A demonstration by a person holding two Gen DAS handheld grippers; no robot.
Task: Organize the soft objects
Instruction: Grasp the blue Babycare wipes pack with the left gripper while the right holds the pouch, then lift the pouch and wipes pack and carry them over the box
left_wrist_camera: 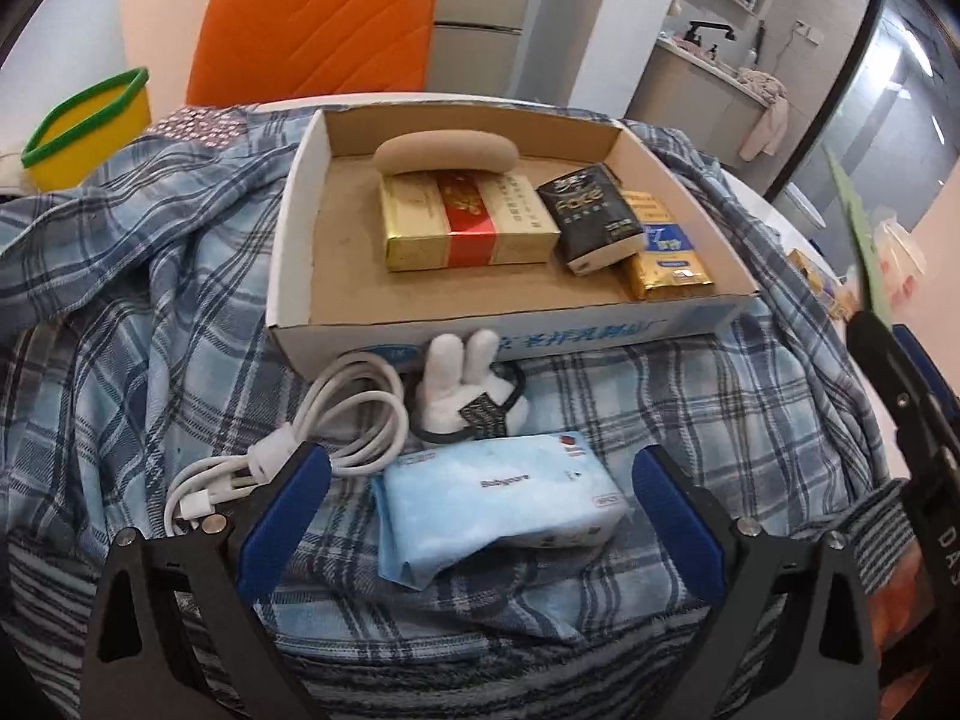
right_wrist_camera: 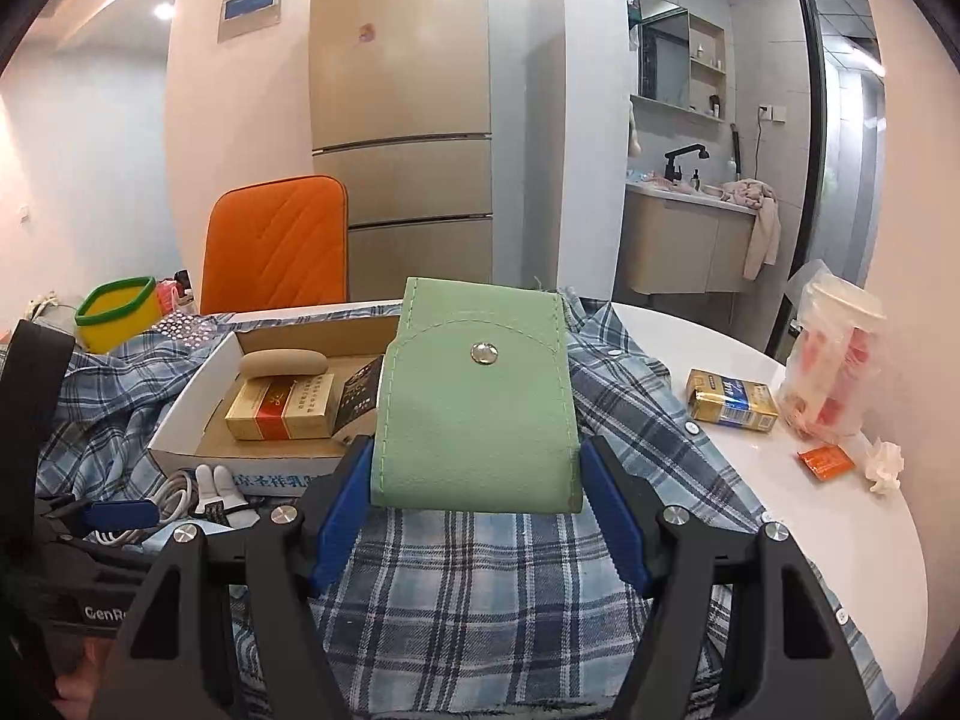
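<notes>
A shallow cardboard box [left_wrist_camera: 288,252] sits on a blue plaid shirt [left_wrist_camera: 150,324]. It holds a beige soft roll [left_wrist_camera: 445,150], a gold and red pack [left_wrist_camera: 465,222], a black tissue pack [left_wrist_camera: 591,216] and a gold pack [left_wrist_camera: 666,264]. My left gripper [left_wrist_camera: 480,480] is open around a light blue tissue pack [left_wrist_camera: 498,498] in front of the box. A white plush hand [left_wrist_camera: 462,390] and a white cable [left_wrist_camera: 336,426] lie beside it. My right gripper [right_wrist_camera: 474,468] is shut on a green leather pouch [right_wrist_camera: 477,402], held above the shirt [right_wrist_camera: 480,588] right of the box [right_wrist_camera: 198,414].
A yellow tub with a green rim [left_wrist_camera: 84,126] stands at the far left. An orange chair [left_wrist_camera: 324,24] stands behind the table. On the white table [right_wrist_camera: 780,498] at the right lie a gold pack [right_wrist_camera: 729,402], a bagged cup [right_wrist_camera: 834,360], an orange sachet [right_wrist_camera: 825,459] and a crumpled tissue [right_wrist_camera: 885,465].
</notes>
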